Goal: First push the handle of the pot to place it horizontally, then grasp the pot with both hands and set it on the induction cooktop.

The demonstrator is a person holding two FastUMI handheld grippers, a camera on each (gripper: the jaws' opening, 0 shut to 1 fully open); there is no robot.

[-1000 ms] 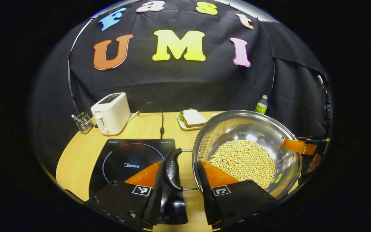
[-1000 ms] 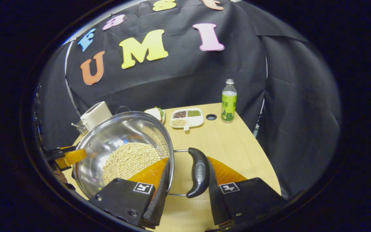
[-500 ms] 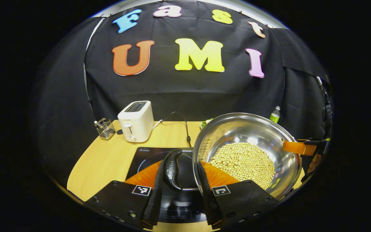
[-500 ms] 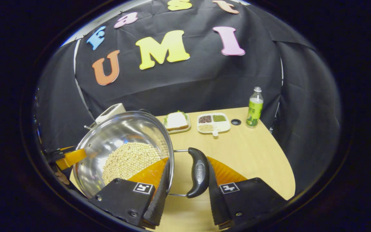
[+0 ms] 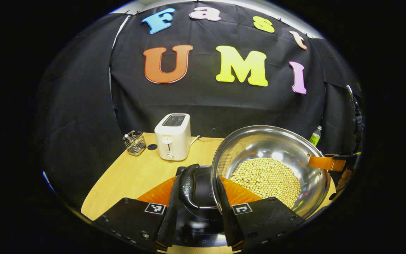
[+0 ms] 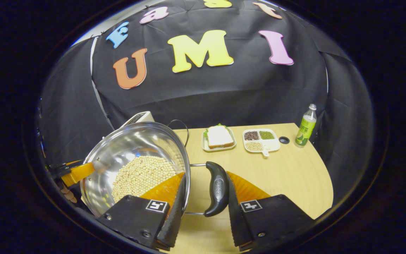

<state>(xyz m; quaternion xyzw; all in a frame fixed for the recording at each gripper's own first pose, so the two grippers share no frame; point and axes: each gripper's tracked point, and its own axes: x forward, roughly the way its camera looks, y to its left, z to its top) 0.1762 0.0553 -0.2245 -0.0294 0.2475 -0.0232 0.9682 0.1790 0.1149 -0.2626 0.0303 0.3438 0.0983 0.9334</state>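
Carrying: the pot (image 5: 270,165) hangs between two hand-held grippers, each taking one side handle.

Left gripper view, grip: the left hand-held gripper (image 5: 198,197) has its two fingers closed around the pot's near handle (image 5: 188,185); one finger lies against the handle's outer face, the other against the pot wall side.
Left gripper view, key relation: the cooktop (image 5: 199,222) lies directly below and ahead of this gripper, under the handle and the near edge of the pot, so the left side is the nearer one to the goal. My judgement is that the pot needs a little more travel toward the cooktop's middle, then a level descent.
Left gripper view, contents: the pot holds a heap of pale beans (image 5: 266,178), piled low in the bowl.
Left gripper view, surroundings: a toaster (image 5: 173,135) and a wire basket (image 5: 134,142) stand at the back of the table (image 5: 132,176).

Right gripper view, grip: the right hand-held gripper (image 6: 203,197) clamps the opposite handle (image 6: 217,188), which runs upright between its fingers.
Right gripper view, axis: the pot's handle-to-handle line runs leftward from this gripper.
Right gripper view, other containers: a small dish carries a sandwich (image 6: 219,137); a divided tray (image 6: 261,140) holds three sorts of grain; a bottle (image 6: 305,125) stands beyond.
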